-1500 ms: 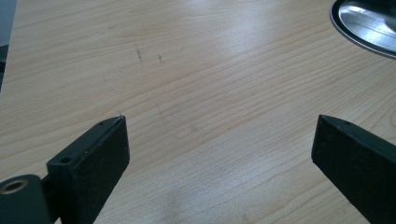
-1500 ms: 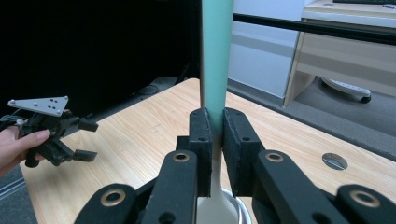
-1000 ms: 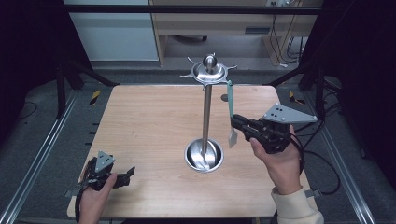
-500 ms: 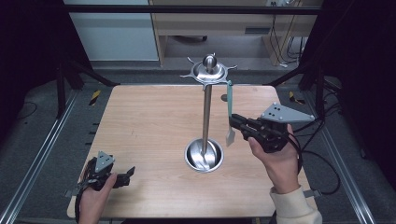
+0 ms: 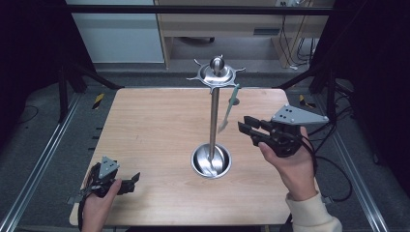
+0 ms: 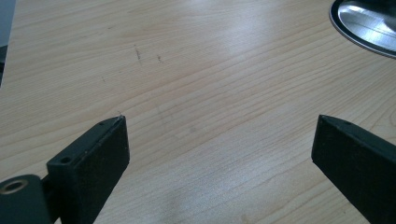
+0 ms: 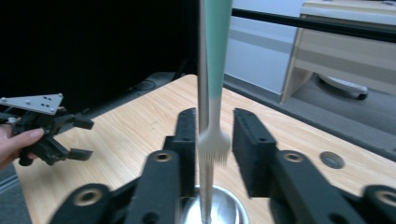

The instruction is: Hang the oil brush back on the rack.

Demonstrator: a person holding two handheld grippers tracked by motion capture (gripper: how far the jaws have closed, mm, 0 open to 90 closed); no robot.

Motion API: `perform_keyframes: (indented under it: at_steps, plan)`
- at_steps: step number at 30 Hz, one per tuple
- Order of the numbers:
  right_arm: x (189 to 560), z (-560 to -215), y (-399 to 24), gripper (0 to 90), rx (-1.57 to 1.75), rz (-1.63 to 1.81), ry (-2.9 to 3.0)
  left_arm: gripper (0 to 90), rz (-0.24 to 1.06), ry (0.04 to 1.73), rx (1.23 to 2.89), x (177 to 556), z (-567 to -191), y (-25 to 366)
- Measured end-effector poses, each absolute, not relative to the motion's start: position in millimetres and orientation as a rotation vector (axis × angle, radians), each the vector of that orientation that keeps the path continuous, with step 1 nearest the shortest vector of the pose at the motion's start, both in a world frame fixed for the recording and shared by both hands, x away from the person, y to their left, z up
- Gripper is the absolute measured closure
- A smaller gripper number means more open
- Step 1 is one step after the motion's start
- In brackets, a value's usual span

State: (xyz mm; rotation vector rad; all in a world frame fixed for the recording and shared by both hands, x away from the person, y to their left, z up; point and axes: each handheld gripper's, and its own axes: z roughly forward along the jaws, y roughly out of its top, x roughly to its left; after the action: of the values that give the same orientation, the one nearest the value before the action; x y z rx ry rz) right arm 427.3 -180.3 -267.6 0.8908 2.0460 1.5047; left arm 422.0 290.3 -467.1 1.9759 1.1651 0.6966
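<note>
Claw [image 5: 247, 129] on rt just opening, jaws off hanging fork [image 5: 228, 108].

I can read no text, label, brand or number anywhere around the utensil stand [image 5: 215, 77]; a small plate on the cabinet behind it may carry print, too blurred.
</note>
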Motion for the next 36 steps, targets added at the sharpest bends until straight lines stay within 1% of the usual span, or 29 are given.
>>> perform_keyframes:
  at_steps: [7,10,13,20,24,31,36]
  plan:
    - [424,-263,-198,36.0,0.963,1.414,1.96,3.8,0.698,1.17,1.973,421,-468,290]
    - [427,-265,-210,27.5,1.016,1.366,1.928,3.7,0.697,1.173,1.973,421,-468,291]
    - [428,-268,-221,22.6,1.054,1.326,1.908,3.6,0.707,1.166,1.961,420,-467,292]
    - [429,-277,-238,12.0,1.128,1.258,1.849,3.3,0.714,1.152,1.944,420,-465,291]
    - [429,-282,-242,8.5,1.138,1.242,1.841,3.3,0.718,1.151,1.94,419,-464,292]
    - [430,-297,-245,6.3,1.134,1.217,1.877,3.2,0.72,1.147,1.929,419,-463,292]
    - [435,-315,-247,8.7,1.179,1.189,1.908,2.9,0.723,1.145,1.923,419,-463,292]
